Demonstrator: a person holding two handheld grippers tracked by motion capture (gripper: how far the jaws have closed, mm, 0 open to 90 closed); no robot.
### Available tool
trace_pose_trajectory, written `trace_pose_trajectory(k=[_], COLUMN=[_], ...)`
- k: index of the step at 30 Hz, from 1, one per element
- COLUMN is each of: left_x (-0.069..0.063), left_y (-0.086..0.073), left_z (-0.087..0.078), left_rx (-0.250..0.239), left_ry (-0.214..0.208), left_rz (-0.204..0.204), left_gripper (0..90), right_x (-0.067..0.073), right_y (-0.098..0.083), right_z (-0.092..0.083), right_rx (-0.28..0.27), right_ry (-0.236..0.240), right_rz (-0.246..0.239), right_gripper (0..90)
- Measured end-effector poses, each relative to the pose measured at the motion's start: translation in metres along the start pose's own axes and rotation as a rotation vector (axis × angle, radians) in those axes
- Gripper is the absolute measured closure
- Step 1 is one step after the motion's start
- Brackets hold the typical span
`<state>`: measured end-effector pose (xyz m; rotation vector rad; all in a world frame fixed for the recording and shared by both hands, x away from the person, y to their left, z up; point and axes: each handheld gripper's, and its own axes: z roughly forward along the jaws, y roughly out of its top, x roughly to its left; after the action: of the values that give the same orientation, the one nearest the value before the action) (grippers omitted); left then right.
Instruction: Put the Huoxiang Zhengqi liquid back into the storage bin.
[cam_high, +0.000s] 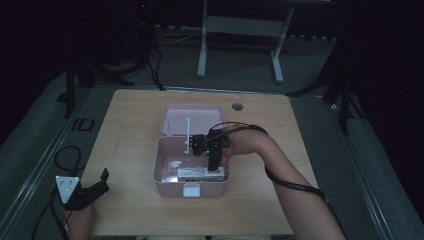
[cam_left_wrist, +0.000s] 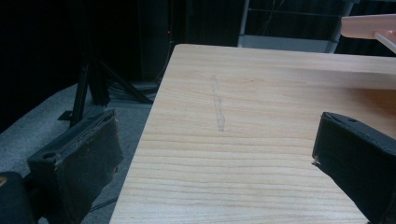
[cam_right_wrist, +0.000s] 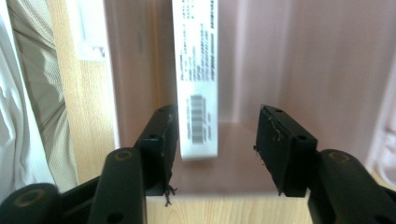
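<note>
At the lower left of the high view we see the left gripper (cam_high: 92, 191) resting at the worktop (cam_high: 130, 130) edge, jaws spread wide with nothing between them; its own view shows bare wood ahead. Toward the centre sits the pink box (cam_high: 167, 172), lid open, with a white carton (cam_high: 200, 174) lying inside along its front wall. The right gripper (cam_high: 214, 161) reaches down into the box, jaws released. In the right gripper view the carton (cam_right_wrist: 198, 79) lies just beside the left-hand jaw, only partly within the gap. We judge that closing now could catch its edge, so it may skew or slip, or the jaw may snag the box wall.
</note>
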<state>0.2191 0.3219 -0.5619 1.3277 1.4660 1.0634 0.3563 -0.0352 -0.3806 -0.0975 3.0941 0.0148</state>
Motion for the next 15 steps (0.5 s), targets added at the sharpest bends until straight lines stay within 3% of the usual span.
trace_pose_trajectory(k=[6,15], left_x=[0.0,-0.001], left_y=[0.0,0.0], left_z=[0.0,0.0], left_rx=[0.0,0.0], left_ry=[0.001,0.002], left_rz=[0.002,0.004], left_gripper=[1.3,1.4], right_x=[-0.007,-0.022], right_y=[-0.026,-0.075], right_z=[-0.016,-0.019], right_rx=[-0.04,-0.106], right_ry=[-0.028,-0.047], right_rz=[0.053,0.167], right_gripper=[35.2,16.2])
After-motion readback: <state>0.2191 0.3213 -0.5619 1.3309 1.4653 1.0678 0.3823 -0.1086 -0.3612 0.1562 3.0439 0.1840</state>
